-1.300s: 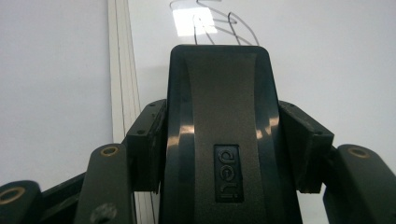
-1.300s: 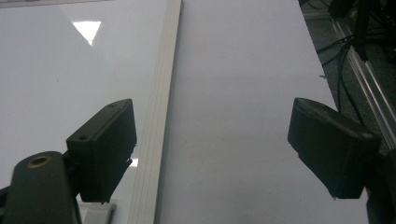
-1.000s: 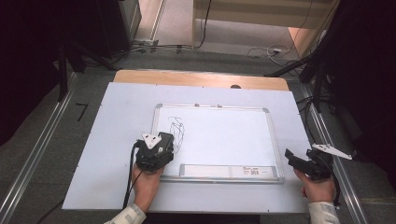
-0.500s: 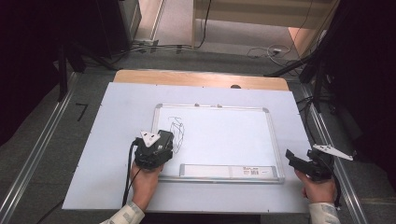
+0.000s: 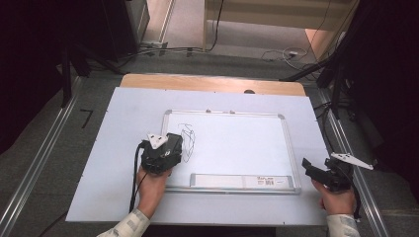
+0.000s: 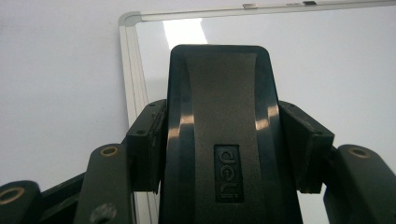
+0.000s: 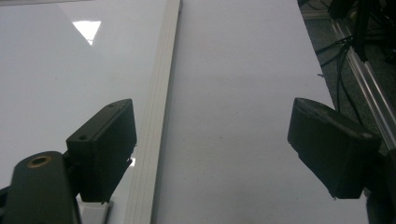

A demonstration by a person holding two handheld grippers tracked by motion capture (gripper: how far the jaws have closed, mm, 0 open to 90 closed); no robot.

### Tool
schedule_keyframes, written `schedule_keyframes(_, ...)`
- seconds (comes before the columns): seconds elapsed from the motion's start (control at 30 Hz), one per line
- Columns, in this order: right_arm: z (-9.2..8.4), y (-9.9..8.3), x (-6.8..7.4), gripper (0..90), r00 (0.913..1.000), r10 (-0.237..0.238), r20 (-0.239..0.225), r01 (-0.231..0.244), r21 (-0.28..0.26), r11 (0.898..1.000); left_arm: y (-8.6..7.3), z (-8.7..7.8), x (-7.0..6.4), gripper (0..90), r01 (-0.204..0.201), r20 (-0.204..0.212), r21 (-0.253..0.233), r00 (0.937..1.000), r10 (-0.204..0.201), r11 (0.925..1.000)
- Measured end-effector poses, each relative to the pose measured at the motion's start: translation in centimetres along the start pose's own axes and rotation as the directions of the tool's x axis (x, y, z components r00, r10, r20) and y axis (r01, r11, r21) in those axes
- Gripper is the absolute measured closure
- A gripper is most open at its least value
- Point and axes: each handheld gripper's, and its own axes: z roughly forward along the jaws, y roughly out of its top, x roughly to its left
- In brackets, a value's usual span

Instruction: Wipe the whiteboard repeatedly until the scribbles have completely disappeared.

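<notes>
Evidently the left gripper (image 5: 170, 148) clamped a black whiteboard eraser (image 6: 219, 135) near the left edge of the whiteboard (image 5: 237, 143), just beside the black scribble (image 5: 188, 140); the right gripper (image 7: 212, 154), jaws spread and empty, sat at the table's (image 5: 113, 148) front right corner.

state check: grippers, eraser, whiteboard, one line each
left gripper: shut on the black whiteboard eraser
whiteboard eraser: clamped between the jaws, over the board's left part
right gripper: open, nothing between the jaws
whiteboard: flat on the table, black scribble at its left
</notes>
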Motion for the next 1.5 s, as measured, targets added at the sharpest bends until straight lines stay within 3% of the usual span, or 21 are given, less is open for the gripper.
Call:
schedule_keyframes(0.27, -0.1, -0.1, 0.1, 14.2, 1.0000, 0.000, 0.005, 0.000, 0.002, 1.000, 0.4, 1.3, -0.5, 41.0, -0.047, 0.047, 0.022, 0.9978, 0.046, 0.9986)
schedule_keyframes(0.8, -0.4, -0.4, -0.4, 14.2, 0.9998, 0.010, 0.015, -0.010, 0.001, 1.000, 0.7, 3.6, -2.1, 41.0, -0.111, 0.088, 0.048, 0.9905, 0.106, 0.9927)
schedule_keyframes(1.27, -0.5, -0.5, -0.5, 14.2, 0.9996, 0.016, 0.022, -0.016, 0.004, 1.000, 0.5, 4.9, -3.2, 41.0, -0.178, 0.136, 0.076, 0.9765, 0.167, 0.9811)
schedule_keyframes(1.5, -0.6, -0.5, -0.6, 14.2, 0.9996, 0.017, 0.022, -0.018, 0.004, 1.000, 0.0, 5.5, -3.7, 41.0, -0.214, 0.122, 0.094, 0.9718, 0.202, 0.9724)
